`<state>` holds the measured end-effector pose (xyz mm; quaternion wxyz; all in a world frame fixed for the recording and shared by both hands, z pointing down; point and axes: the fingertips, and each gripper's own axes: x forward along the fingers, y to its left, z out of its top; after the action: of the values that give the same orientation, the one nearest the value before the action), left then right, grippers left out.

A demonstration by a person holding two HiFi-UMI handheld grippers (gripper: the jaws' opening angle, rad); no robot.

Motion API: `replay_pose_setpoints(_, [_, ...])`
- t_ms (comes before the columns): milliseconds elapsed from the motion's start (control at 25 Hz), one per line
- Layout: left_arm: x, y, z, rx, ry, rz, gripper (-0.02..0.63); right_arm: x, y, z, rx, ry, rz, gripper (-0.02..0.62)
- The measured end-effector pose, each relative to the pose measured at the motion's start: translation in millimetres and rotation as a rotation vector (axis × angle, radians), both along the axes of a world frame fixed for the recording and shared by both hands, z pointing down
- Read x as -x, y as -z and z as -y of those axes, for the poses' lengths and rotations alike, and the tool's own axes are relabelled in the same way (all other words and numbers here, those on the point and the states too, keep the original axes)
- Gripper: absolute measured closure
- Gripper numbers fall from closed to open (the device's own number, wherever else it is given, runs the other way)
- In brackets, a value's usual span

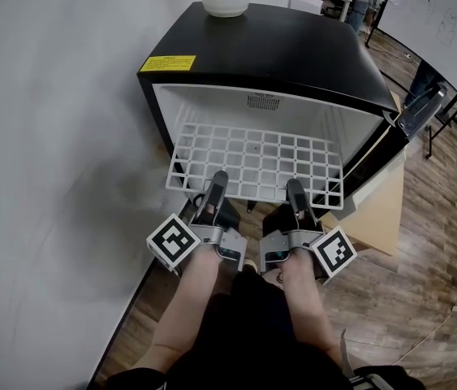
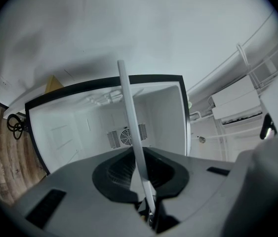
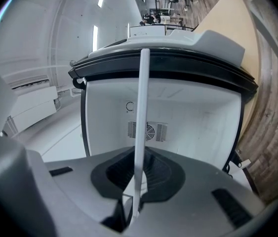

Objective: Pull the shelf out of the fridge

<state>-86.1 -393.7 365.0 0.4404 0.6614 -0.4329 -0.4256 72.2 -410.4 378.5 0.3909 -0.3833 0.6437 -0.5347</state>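
Your left gripper (image 1: 217,179) and right gripper (image 1: 295,188) are side by side, each pinching the front edge wire of the white wire shelf (image 1: 252,154), which juts partly out of the open black fridge (image 1: 293,55).

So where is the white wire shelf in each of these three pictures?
Head view: shelf at centre, sticking out of the fridge.
Left gripper view: shelf edge-on, a thin white bar, centre.
Right gripper view: shelf edge-on again, centre.
Shared landmark: the vent on the fridge's back wall.
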Motion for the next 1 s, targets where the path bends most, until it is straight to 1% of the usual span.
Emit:
replay_pose_setpoints(160, [-1,-2,0,-0.003,-0.005,0.005,0.565,-1,-2,0,-0.010,-0.001,-0.002,0.580])
replay_pose_setpoints(280, [-2,-3,-1,-0.003,-0.004,0.011,0.565,-1,-2,0,-0.038,0.007,-0.017,0.580])
replay_pose_setpoints(680, [-2,-2,0,-0.047,-0.019,0.072,0.561,-2,-1,1,-0.092,0.028,-0.070,0.578])
replay_pose_setpoints(840, [-2,-5,-4,-0.053,-0.039,0.093,0.515,-6,-1,-5,-0.108,0.043,-0.087,0.535])
replay_pose_setpoints(1000, [-5,0,-14,-0.079,-0.059,0.174,0.505,-5,6,-17,-0.154,0.089,-0.135,0.501])
